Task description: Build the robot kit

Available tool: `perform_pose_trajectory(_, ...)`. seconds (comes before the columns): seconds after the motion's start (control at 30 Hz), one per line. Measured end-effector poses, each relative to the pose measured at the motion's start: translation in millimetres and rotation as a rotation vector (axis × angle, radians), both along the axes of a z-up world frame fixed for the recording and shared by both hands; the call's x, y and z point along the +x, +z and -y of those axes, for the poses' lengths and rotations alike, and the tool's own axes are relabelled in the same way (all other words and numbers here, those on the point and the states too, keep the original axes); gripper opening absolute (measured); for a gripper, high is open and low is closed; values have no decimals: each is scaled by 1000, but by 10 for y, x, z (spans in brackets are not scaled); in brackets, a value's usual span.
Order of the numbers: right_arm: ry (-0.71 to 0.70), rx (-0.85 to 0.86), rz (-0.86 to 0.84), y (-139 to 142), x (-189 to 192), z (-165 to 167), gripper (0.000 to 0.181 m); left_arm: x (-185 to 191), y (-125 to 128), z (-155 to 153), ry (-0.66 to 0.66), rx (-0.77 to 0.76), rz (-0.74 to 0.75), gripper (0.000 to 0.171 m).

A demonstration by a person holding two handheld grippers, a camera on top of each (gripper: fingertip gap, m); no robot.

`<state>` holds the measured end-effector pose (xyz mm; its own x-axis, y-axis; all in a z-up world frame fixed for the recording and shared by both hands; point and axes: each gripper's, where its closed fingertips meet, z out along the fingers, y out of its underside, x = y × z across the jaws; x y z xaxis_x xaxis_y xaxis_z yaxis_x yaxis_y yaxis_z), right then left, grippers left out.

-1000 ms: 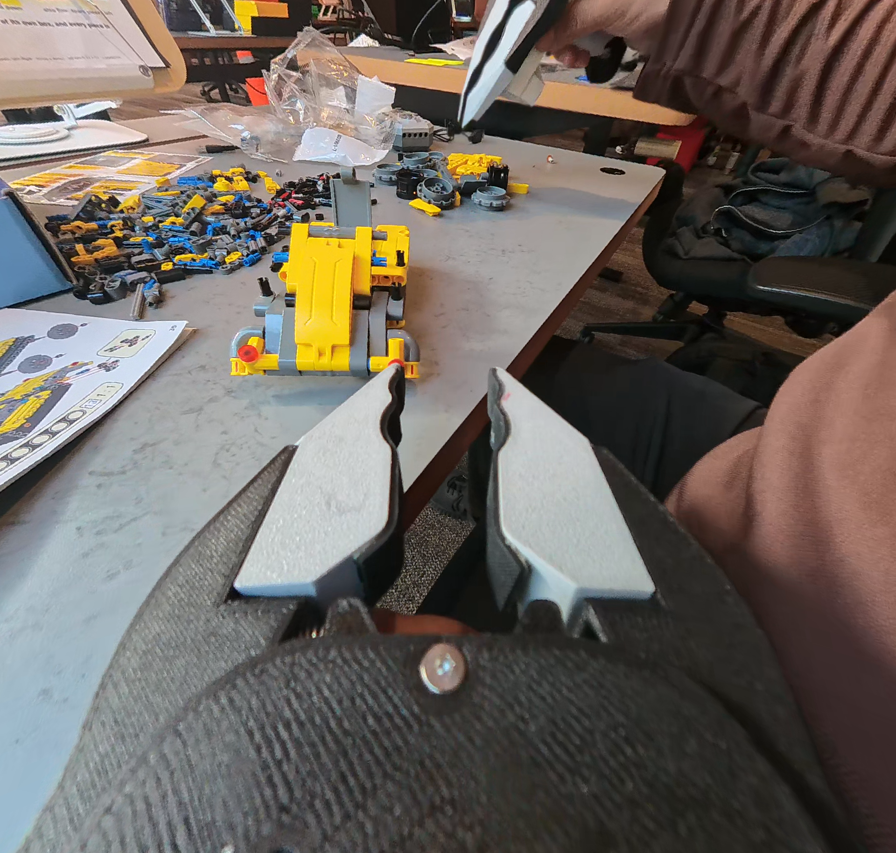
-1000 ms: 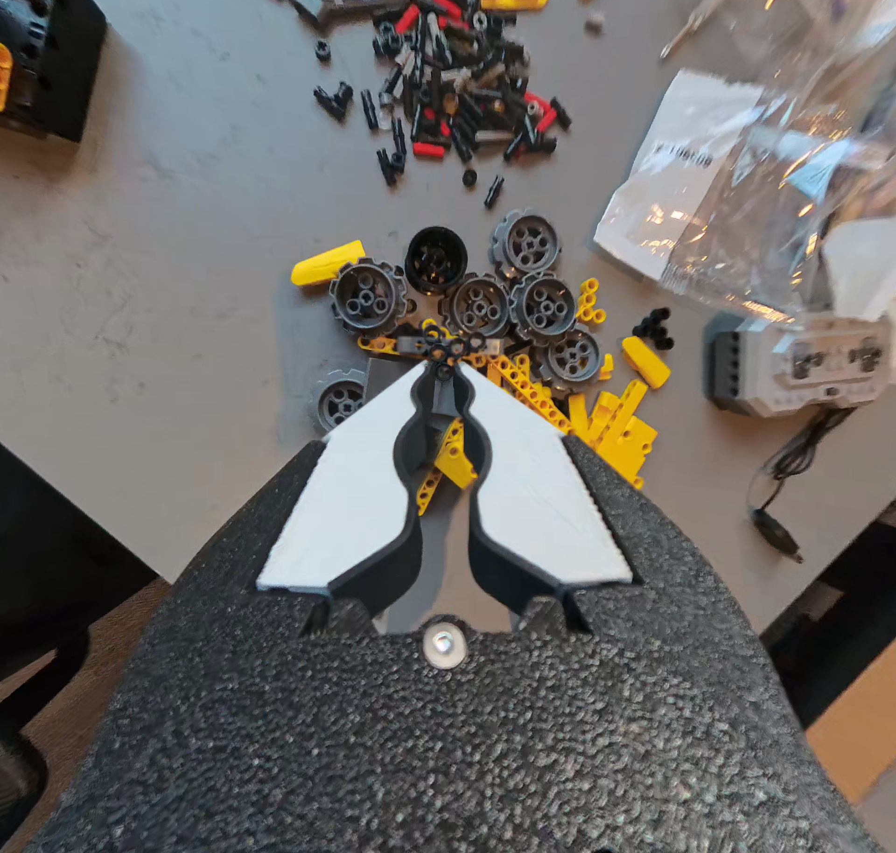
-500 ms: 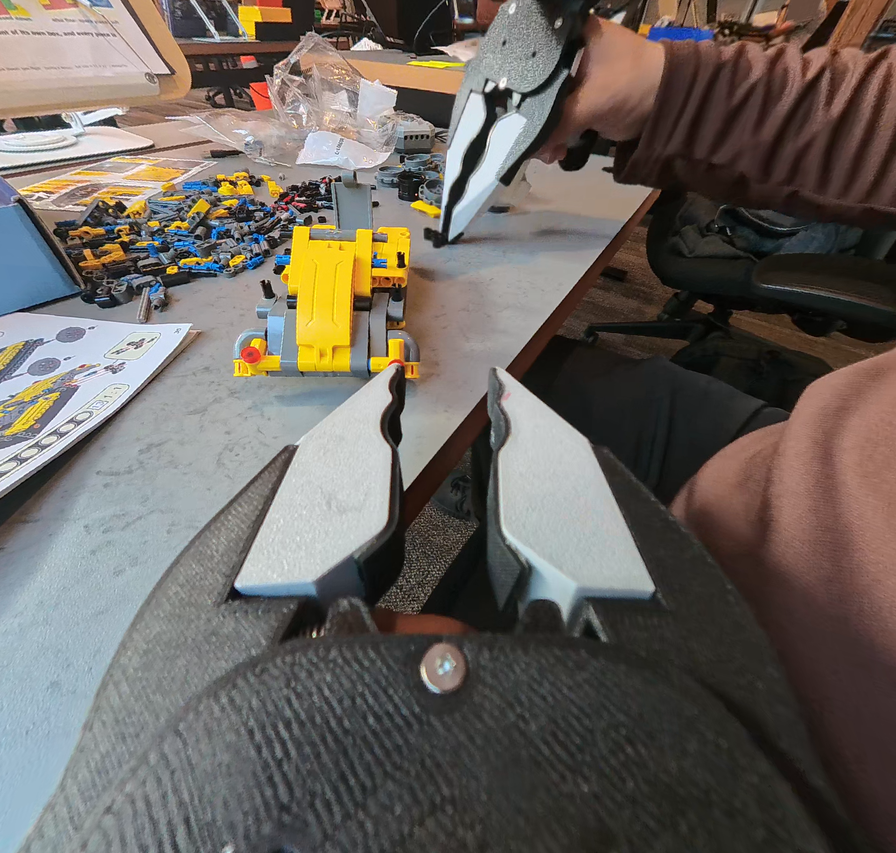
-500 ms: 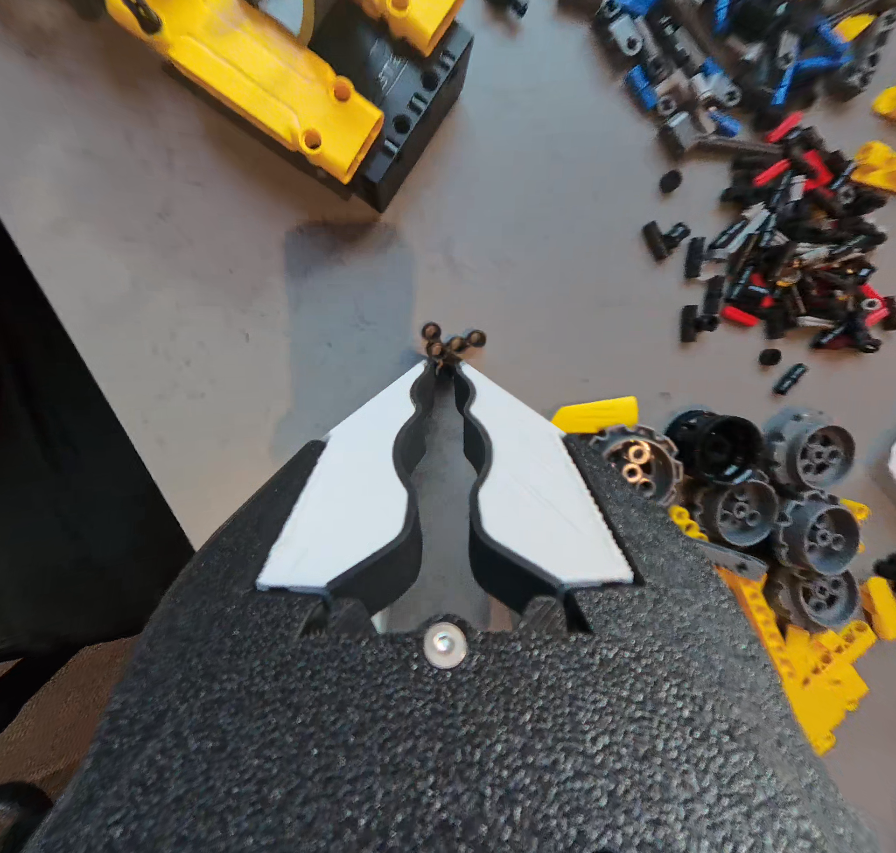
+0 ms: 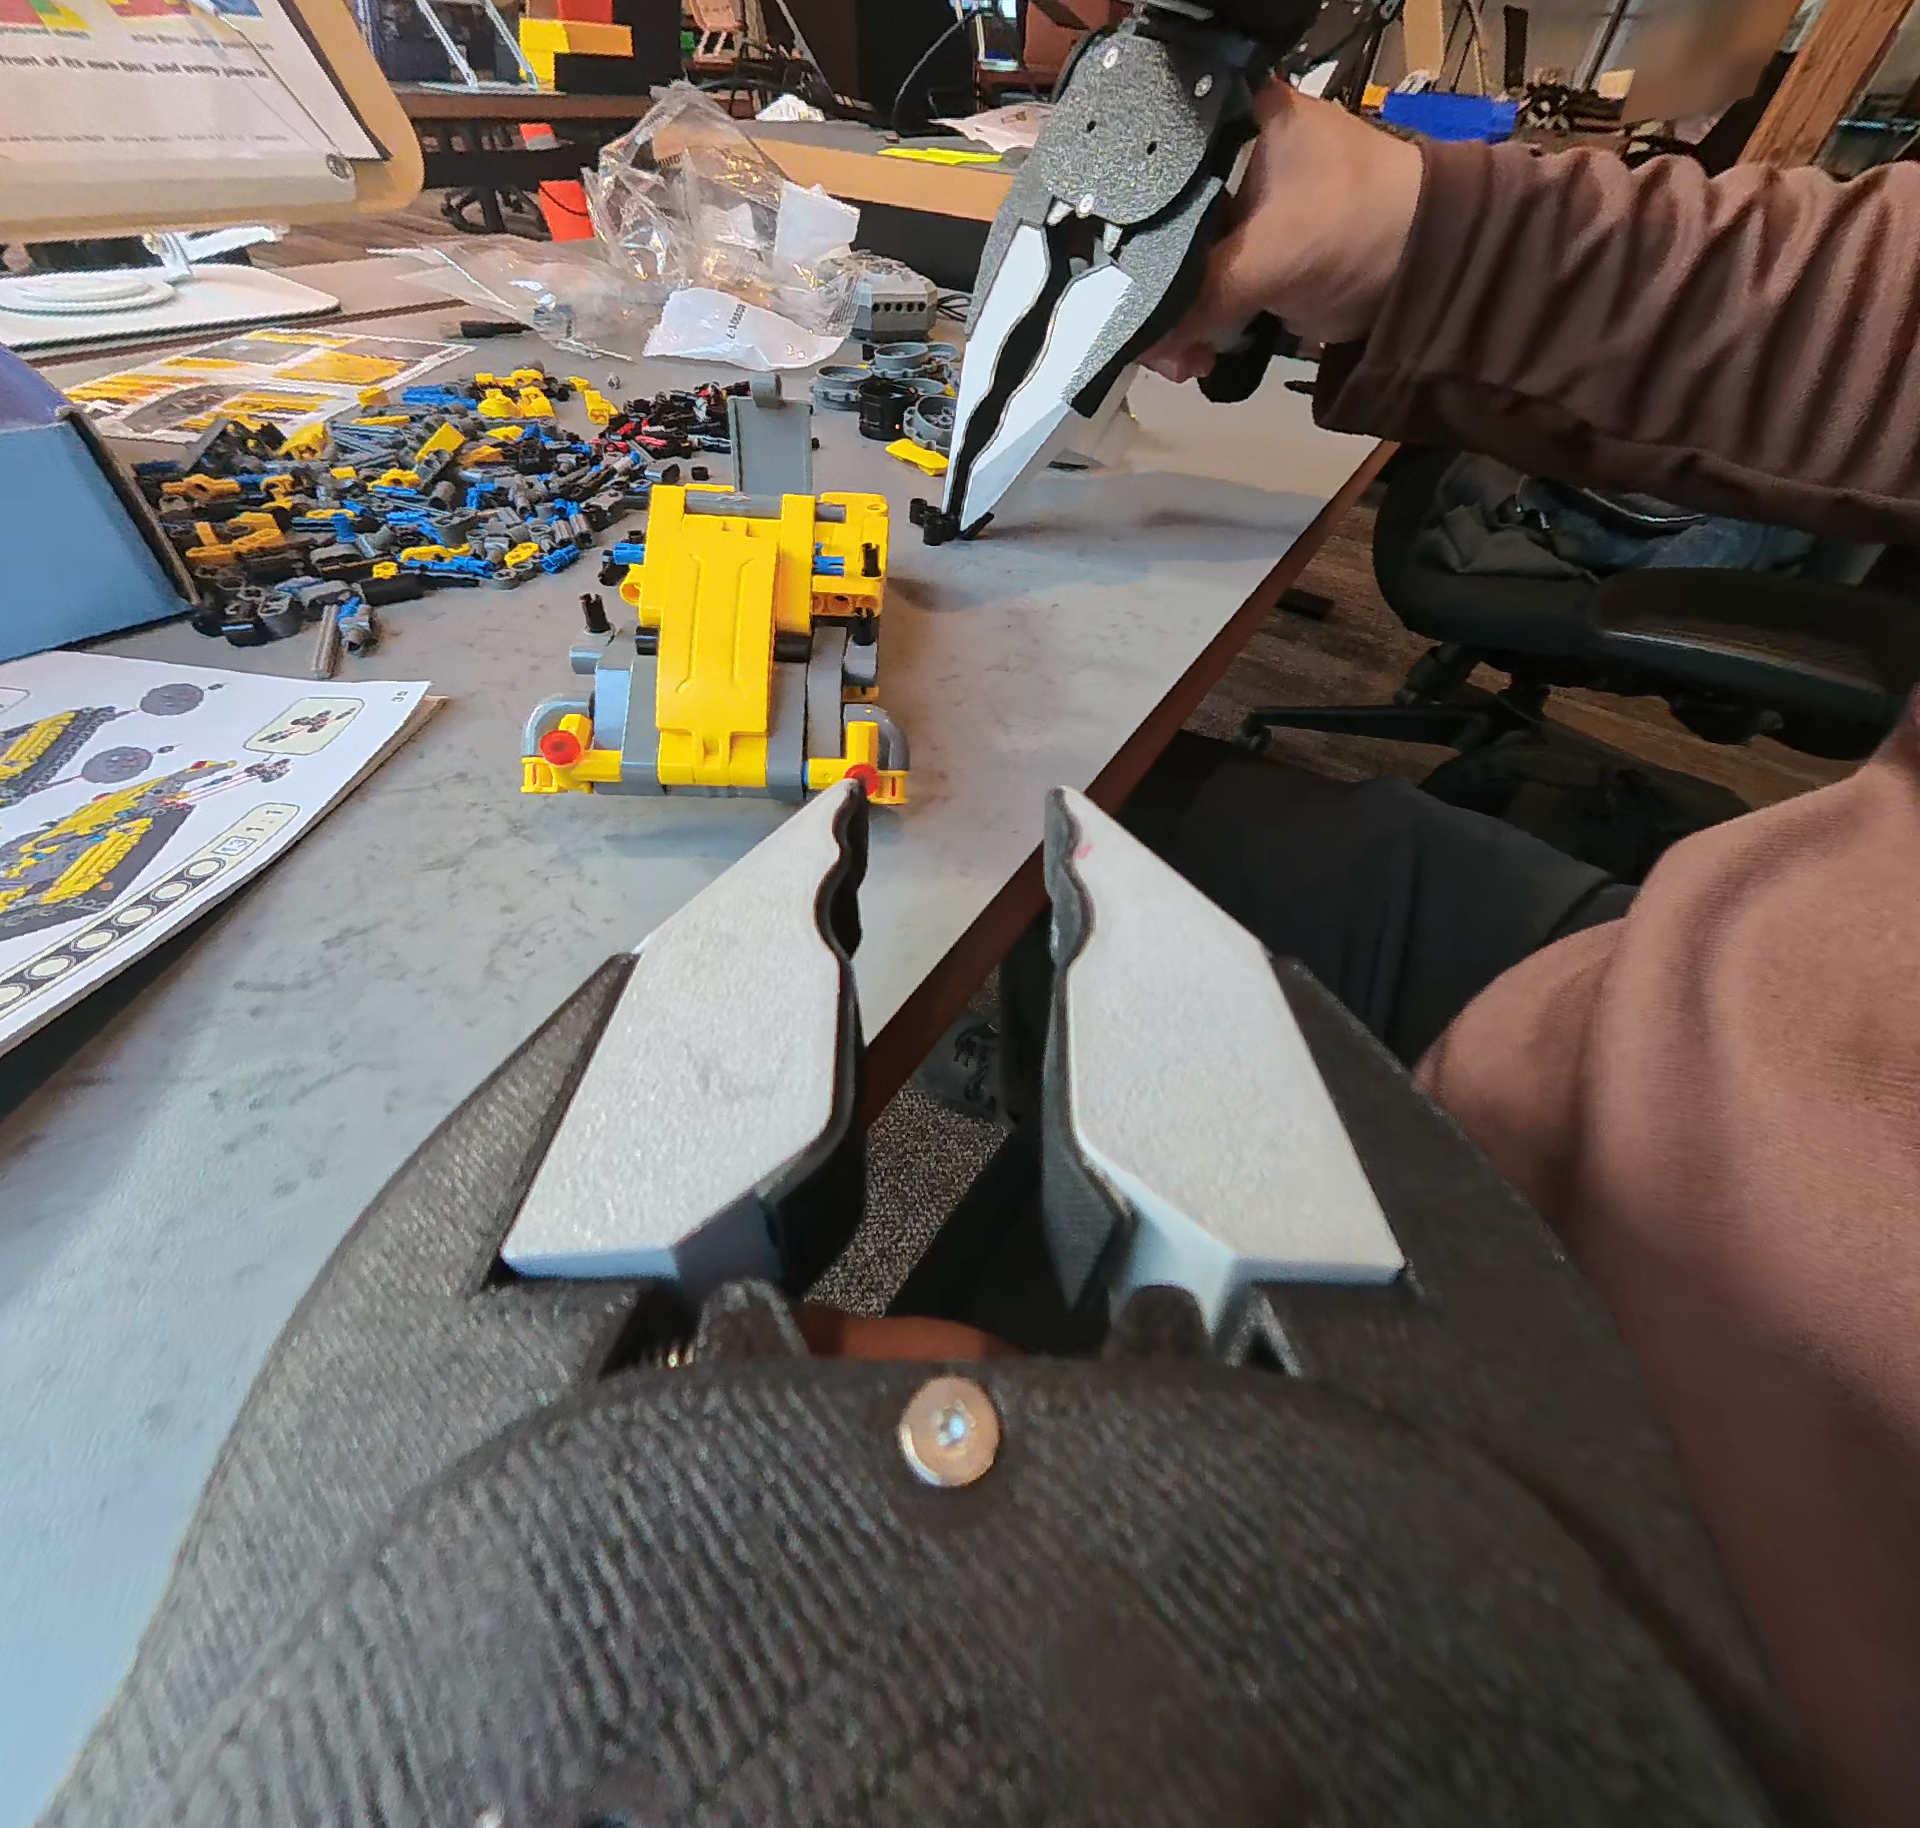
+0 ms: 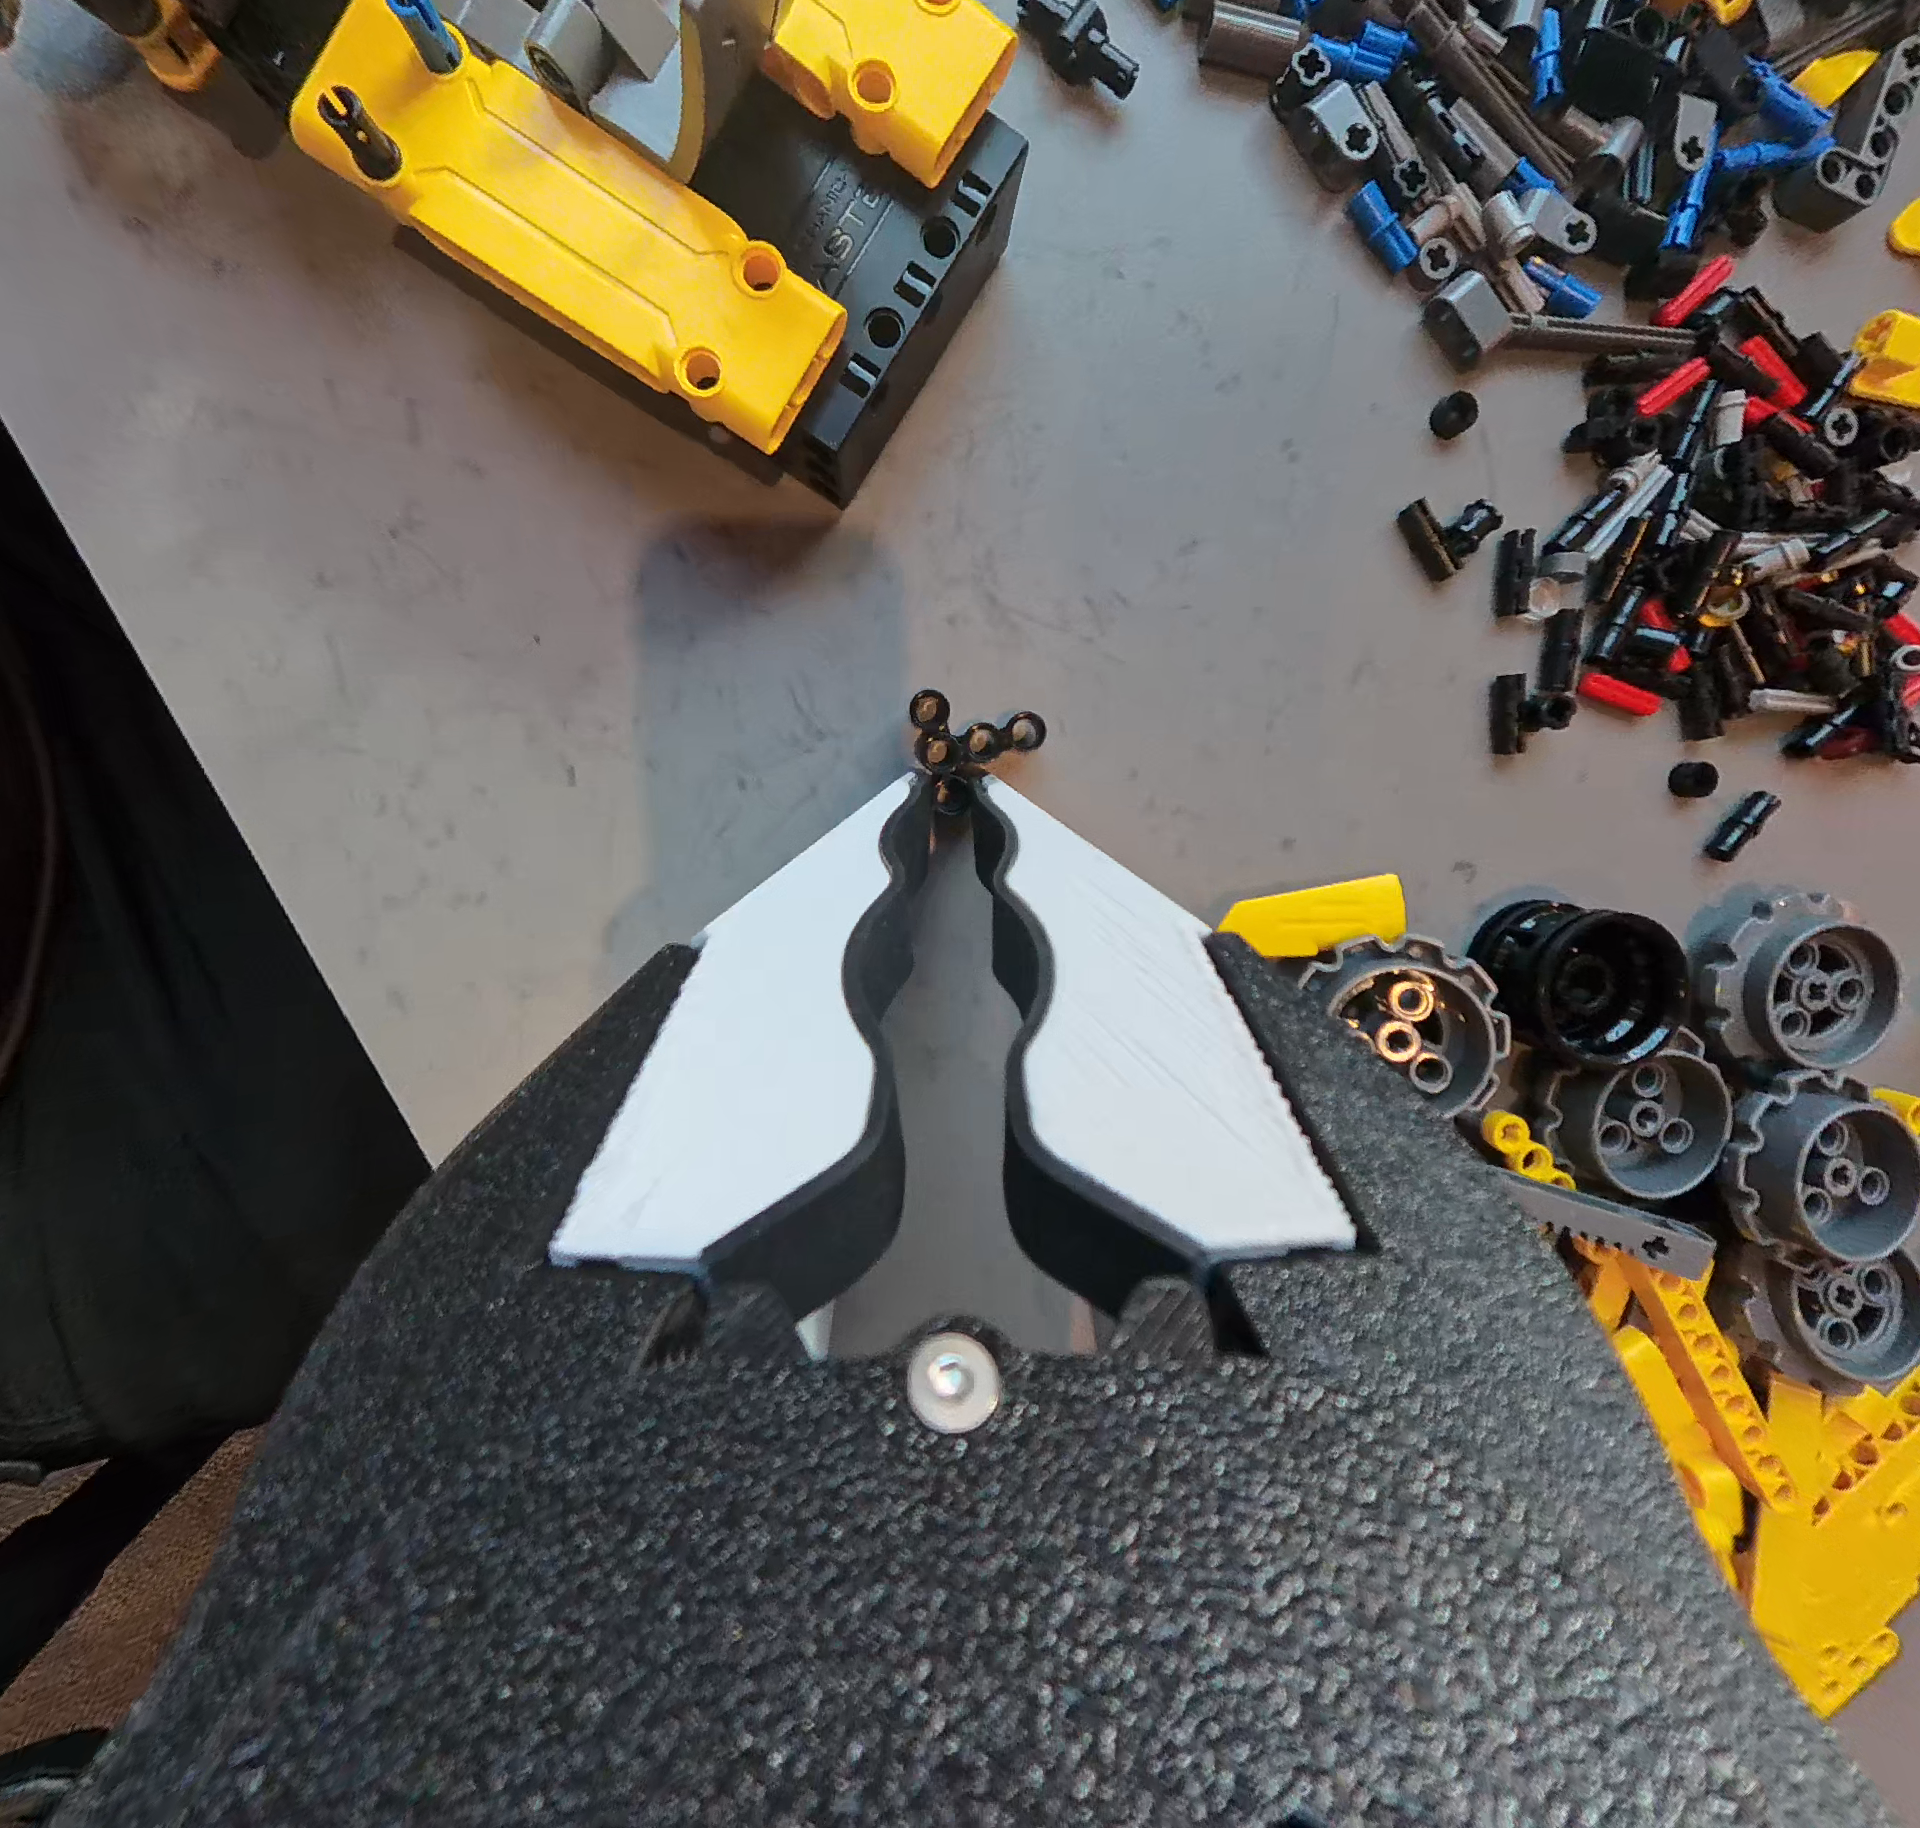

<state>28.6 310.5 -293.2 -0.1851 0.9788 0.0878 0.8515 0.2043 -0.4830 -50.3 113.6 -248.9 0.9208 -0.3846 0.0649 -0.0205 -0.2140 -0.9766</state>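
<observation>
My right gripper (image 6: 948, 791) is shut on a small black toy-brick connector with round holes (image 6: 971, 736) and holds it at the grey table (image 6: 312, 531), just right of the yellow and grey brick vehicle (image 6: 582, 168). In the left wrist view the right gripper (image 5: 961, 521) points down with the black connector (image 5: 932, 523) at its tip, beside the vehicle (image 5: 727, 646). My left gripper (image 5: 951, 812) is open and empty, hovering over the table's near edge in front of the vehicle.
A pile of small black, blue, red and grey pieces (image 6: 1662, 272) lies to the right. Grey and black wheels (image 6: 1714, 1082) and yellow beams (image 6: 1766, 1446) lie by the right gripper. An instruction booklet (image 5: 125, 802), plastic bags (image 5: 707, 220) and an office chair (image 5: 1662, 635) are nearby.
My right gripper carried the black connector from the wheel pile toward the yellow vehicle and lowered it to the table. The left gripper stayed still and open.
</observation>
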Motion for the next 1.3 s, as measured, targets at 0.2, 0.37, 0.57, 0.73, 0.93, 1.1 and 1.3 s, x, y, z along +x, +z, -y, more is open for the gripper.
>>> perform_pose_trajectory(0.2, -12, -9, -7, 1, -27, 9, 4, -4, 2, 7, -6, -8, 27, 31)
perform_pose_trajectory(0.37, -17, -24, -22, 16, -18, 10, 8, -7, -1, 9, -6, -12, 33, 31)
perform_pose_trajectory(0.57, -83, -31, -90, 236, 106, -86, 14, -29, -9, 0, 9, -18, 42, 31)
perform_pose_trajectory(0.73, -108, -72, -118, 220, 182, -71, 16, 13, -30, -39, 3, -24, 25, 31)
perform_pose_trajectory(0.93, -87, -121, -137, 109, 65, 57, 19, 21, -60, -51, 11, -21, -23, 31)
perform_pose_trajectory(1.1, -96, -124, -140, 73, -17, 49, 20, 16, -87, -55, 13, -27, -41, 31)
perform_pose_trajectory(1.3, -87, -170, -115, -5, -123, 142, 4, -8, -41, -5, 15, -13, -31, 31)
